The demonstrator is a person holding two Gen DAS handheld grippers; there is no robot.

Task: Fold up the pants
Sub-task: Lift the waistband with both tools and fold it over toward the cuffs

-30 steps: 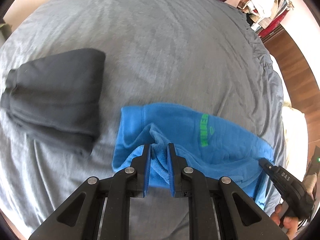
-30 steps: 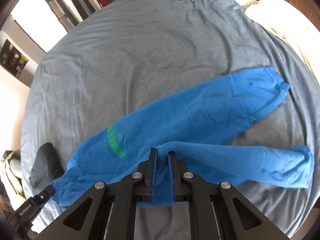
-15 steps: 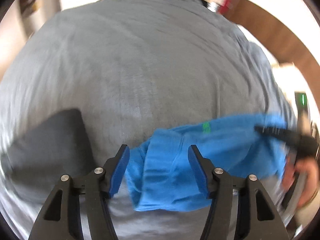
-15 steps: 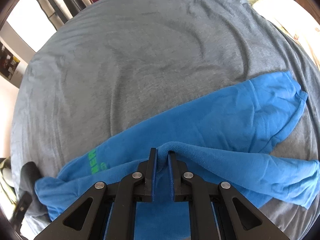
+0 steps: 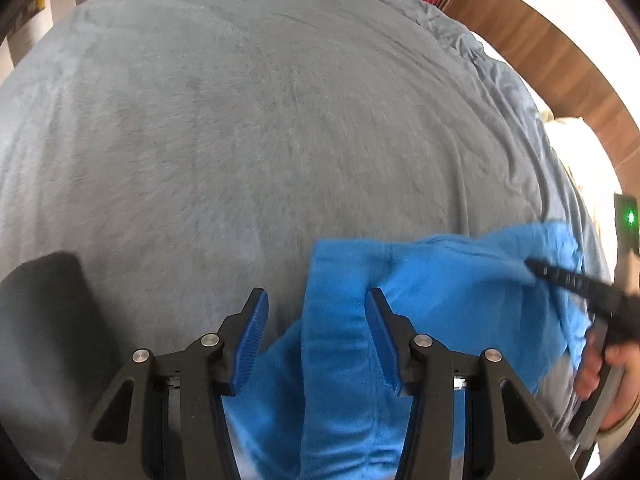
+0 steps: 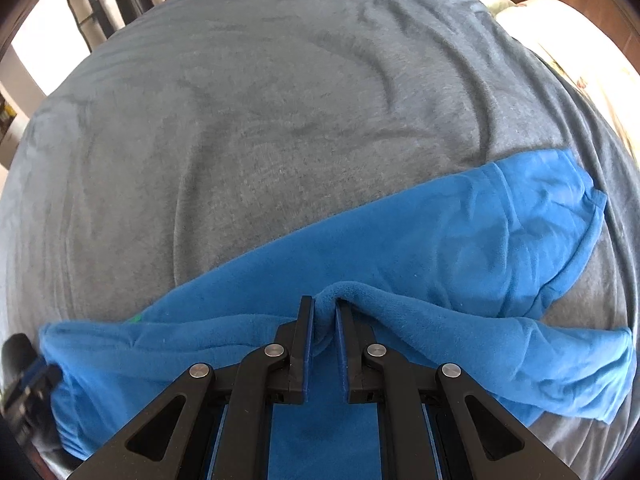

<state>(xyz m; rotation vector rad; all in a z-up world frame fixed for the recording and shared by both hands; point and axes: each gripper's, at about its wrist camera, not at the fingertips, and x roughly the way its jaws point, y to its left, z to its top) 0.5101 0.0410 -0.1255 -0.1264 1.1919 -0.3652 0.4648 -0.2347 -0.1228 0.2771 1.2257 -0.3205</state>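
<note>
Blue fleece pants (image 6: 460, 240) lie across the near part of the bed, on the grey blanket (image 6: 260, 140). Waist end sits toward the left gripper, and both leg cuffs run off to the right in the right wrist view.

One leg lies flat on the blanket. The other is bunched and lifted along its near edge, probably being carried over the flat leg for a lengthwise fold.

Right gripper (image 6: 325, 308): fingers narrow, clamped on a ridge of that lifted edge, with fabric draping off both sides. That pinch is what keeps the fold edge up.

Left gripper (image 5: 316, 300): jaws closing, with a gap on both sides of the waist-end fabric standing between the blue pads (image 5: 252, 332). No grip yet. Reads as a re-grip at the waist so both ends of the edge move together.

In the left wrist view the right gripper is seen from the side, with the person's hand (image 5: 612, 376) on its handle.

Count:
- 1 pair of blue pants, 2 legs visible
- 1 dark folded garment (image 5: 40, 312) at far left, well apart from the blue pair, likely already done
- 2 grippers
- 1 blanket
</note>
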